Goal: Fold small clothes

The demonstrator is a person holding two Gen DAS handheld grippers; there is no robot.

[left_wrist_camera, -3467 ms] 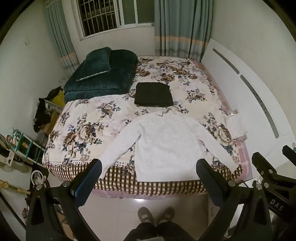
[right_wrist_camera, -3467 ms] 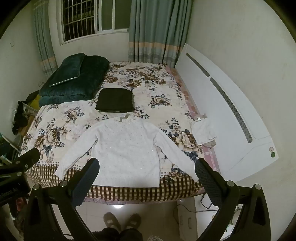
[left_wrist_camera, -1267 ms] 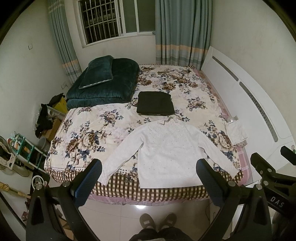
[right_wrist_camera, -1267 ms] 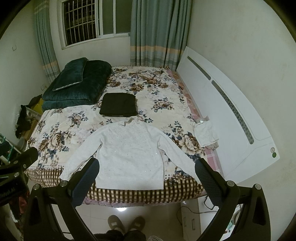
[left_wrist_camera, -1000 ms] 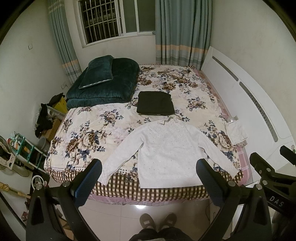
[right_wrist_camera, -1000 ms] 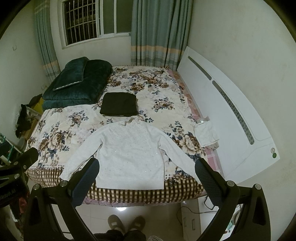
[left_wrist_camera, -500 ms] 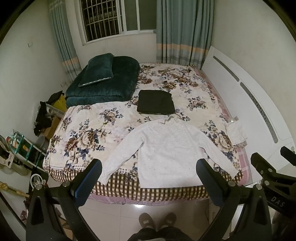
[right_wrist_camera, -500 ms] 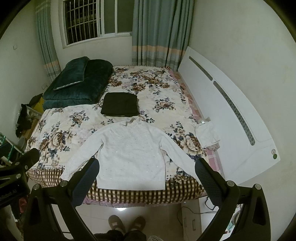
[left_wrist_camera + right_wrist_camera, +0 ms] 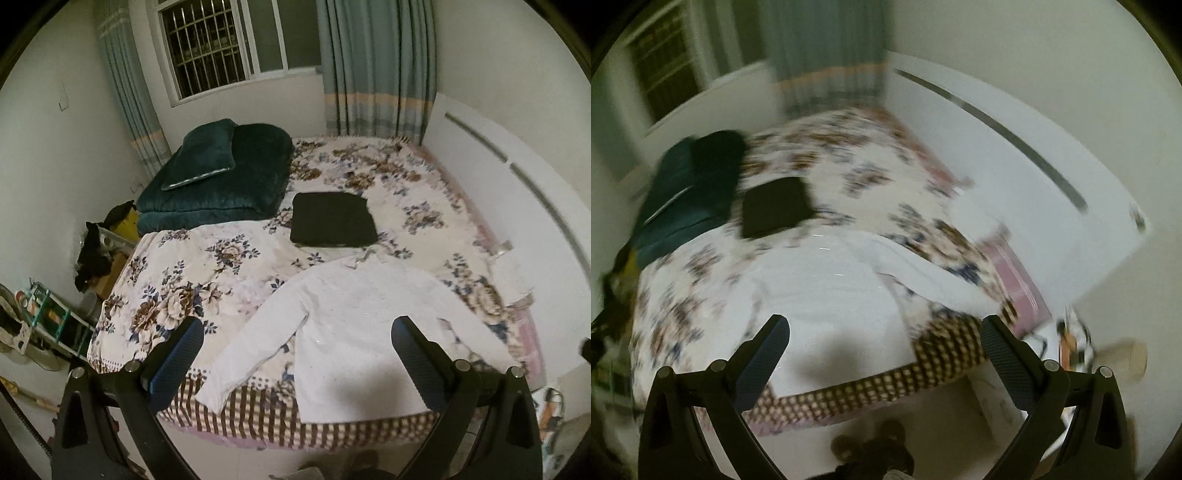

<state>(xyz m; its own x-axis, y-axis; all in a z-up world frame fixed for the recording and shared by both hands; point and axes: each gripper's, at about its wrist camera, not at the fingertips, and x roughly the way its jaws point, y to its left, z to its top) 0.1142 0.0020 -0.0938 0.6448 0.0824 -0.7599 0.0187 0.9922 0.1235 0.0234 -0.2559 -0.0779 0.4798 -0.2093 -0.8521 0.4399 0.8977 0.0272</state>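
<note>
A white long-sleeved sweater [image 9: 362, 325] lies flat, sleeves spread, at the near edge of the floral bed [image 9: 207, 266]; it also shows, blurred, in the right wrist view [image 9: 827, 291]. A folded black garment [image 9: 332, 218] lies beyond its collar, also in the right wrist view [image 9: 775, 206]. My left gripper [image 9: 295, 354] is open and empty, above the sweater's hem. My right gripper [image 9: 884, 350] is open and empty, over the sweater's right hem near the bed corner.
A dark green folded quilt with a pillow [image 9: 221, 181] sits at the bed's far left. A white headboard [image 9: 517, 192] runs along the right side. A small white cloth [image 9: 511, 273] lies at the right edge. Clutter and a rack [image 9: 51, 325] stand on the floor left.
Both grippers have moved forward and down toward the bed's near edge. The right wrist view has swung quickly and is blurred. The sweater has not moved.
</note>
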